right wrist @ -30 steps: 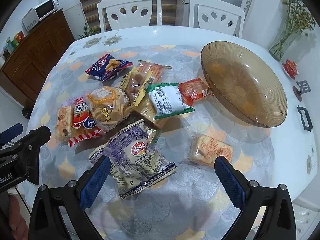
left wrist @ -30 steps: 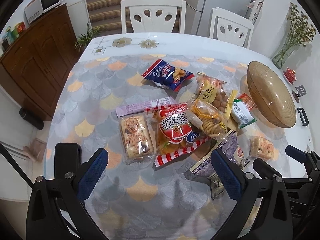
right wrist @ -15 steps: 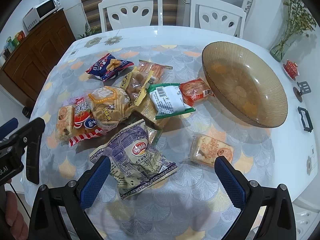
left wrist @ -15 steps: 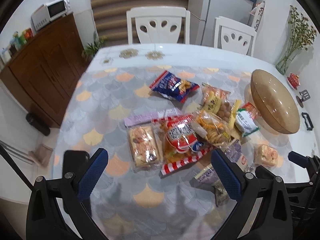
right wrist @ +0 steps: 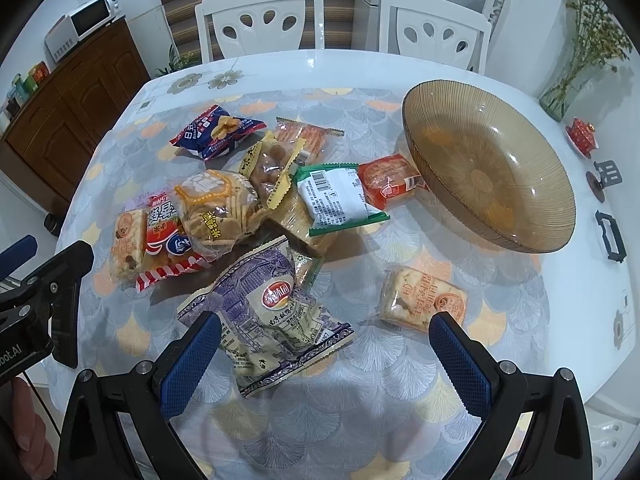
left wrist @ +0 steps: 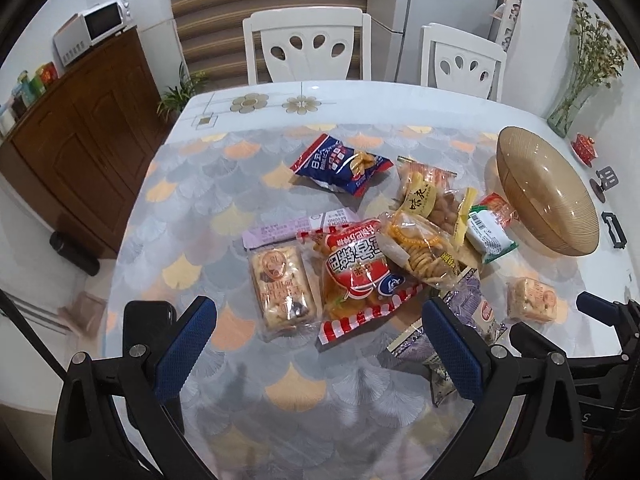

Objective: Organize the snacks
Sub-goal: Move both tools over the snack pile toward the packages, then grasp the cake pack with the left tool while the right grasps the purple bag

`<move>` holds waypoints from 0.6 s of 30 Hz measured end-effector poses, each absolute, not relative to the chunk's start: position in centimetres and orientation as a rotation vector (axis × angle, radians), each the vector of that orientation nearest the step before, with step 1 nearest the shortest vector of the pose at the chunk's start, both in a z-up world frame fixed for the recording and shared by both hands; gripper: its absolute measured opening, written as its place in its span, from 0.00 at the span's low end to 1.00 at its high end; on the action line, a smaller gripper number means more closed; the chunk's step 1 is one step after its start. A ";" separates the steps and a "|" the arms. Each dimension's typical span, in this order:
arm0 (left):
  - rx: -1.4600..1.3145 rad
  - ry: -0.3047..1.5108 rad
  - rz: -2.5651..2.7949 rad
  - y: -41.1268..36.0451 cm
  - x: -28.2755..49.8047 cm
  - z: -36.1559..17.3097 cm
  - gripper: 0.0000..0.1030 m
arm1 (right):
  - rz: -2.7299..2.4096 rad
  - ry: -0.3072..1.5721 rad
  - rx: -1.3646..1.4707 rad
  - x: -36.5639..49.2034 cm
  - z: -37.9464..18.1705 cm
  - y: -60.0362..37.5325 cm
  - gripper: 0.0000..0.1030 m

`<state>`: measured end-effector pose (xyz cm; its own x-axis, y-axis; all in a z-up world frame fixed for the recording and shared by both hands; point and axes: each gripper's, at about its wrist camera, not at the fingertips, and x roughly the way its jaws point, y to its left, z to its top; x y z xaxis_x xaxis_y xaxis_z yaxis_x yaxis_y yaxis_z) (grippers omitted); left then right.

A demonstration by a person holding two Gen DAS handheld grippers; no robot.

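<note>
Under the snack pile (right wrist: 256,200), lower packets are half hidden; both the left gripper (left wrist: 320,344) and right gripper (right wrist: 324,360) hang spread wide, holding nothing, above bare tablecloth (right wrist: 328,420).

Bare tablecloth (right wrist: 320,420) in front of right gripper (right wrist: 324,354), jaws wide, nothing between but corner of purple packet (right wrist: 276,312). Open strip between purple packet and lone cracker pack (right wrist: 424,300). Snack heap (right wrist: 224,208) crowded, packs overlapping, blocking left-centre. Amber bowl (right wrist: 488,168) at right, touched by red pack (right wrist: 390,180). Left gripper (left wrist: 320,350) wide apart over bare cloth; left side of table (left wrist: 192,208) free. Chairs (left wrist: 308,44) close off far edge.
</note>
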<state>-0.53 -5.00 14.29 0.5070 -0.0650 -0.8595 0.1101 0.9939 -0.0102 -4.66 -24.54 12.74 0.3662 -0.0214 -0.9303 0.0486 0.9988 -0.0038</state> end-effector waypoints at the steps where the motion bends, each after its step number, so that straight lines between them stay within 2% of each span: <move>1: 0.043 1.038 -0.101 -4.9 -0.5 14.2 0.99 | -0.045 1.195 0.025 -4.6 12.7 -24.5 1.00; 10: 0.013 1.059 -0.105 -3.6 0.0 13.6 0.99 | -0.038 1.200 0.025 -4.6 12.5 -24.6 1.00; 14: -0.063 1.086 -0.085 -0.5 0.8 13.0 0.95 | -0.034 1.203 0.042 -4.6 12.4 -24.9 1.00; 18: -0.115 1.131 -0.106 1.7 1.5 12.0 0.95 | -0.025 1.217 0.064 -4.4 12.0 -25.3 1.00</move>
<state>1.46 1.65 11.96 0.4219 -0.1432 -0.8952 0.0262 0.9890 -0.1458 -4.40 -25.28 11.99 0.3462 0.0156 -0.9380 0.0535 0.9979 0.0364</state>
